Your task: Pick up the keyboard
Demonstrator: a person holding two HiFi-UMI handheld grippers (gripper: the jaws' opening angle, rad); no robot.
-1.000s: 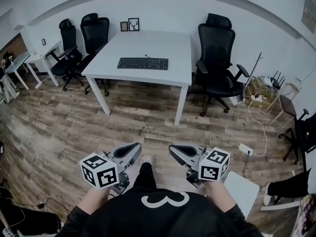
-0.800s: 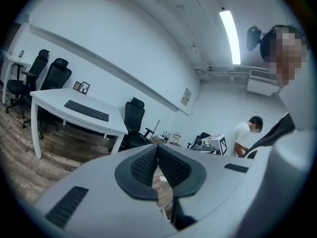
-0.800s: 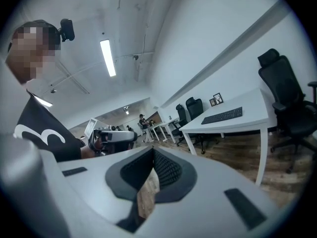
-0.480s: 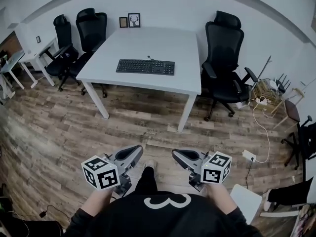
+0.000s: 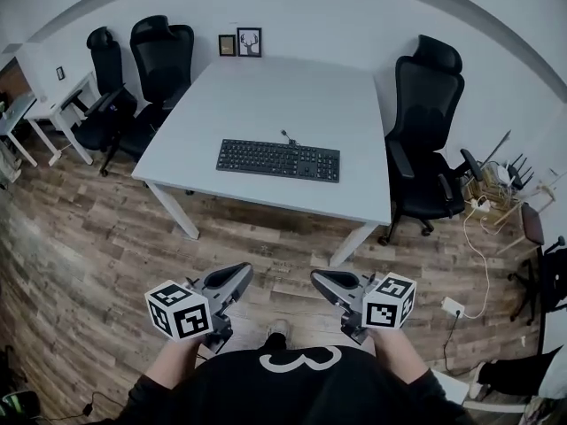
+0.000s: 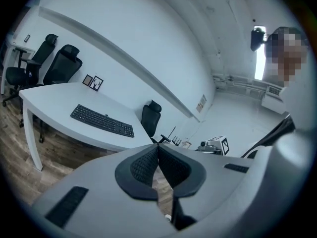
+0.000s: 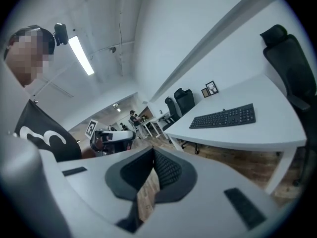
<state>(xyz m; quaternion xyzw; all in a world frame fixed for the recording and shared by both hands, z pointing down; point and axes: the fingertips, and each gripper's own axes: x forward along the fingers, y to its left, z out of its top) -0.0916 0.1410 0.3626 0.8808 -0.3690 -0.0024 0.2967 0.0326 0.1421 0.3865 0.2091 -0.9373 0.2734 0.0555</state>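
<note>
A black keyboard [image 5: 278, 160] lies flat near the front of a white table [image 5: 283, 96], its cable running off the back edge. It also shows as the keyboard [image 6: 102, 120] in the left gripper view and the keyboard [image 7: 223, 117] in the right gripper view. My left gripper [image 5: 245, 273] and right gripper [image 5: 315, 278] hover over the wooden floor, well short of the table. Both are shut with nothing between the pads, as seen at the left gripper [image 6: 157, 148] and the right gripper [image 7: 153, 151].
Black office chairs stand around the table: two chairs [image 5: 146, 60] at the back left, one chair [image 5: 427, 140] at the right. Two small picture frames [image 5: 241, 43] lean on the wall at the table's back. Cables and a power strip [image 5: 454, 306] lie on the floor at right.
The table and keyboard have come closer and lower in the head view as I walked toward them. Both grippers kept their pose, shut, in front of my body.
</note>
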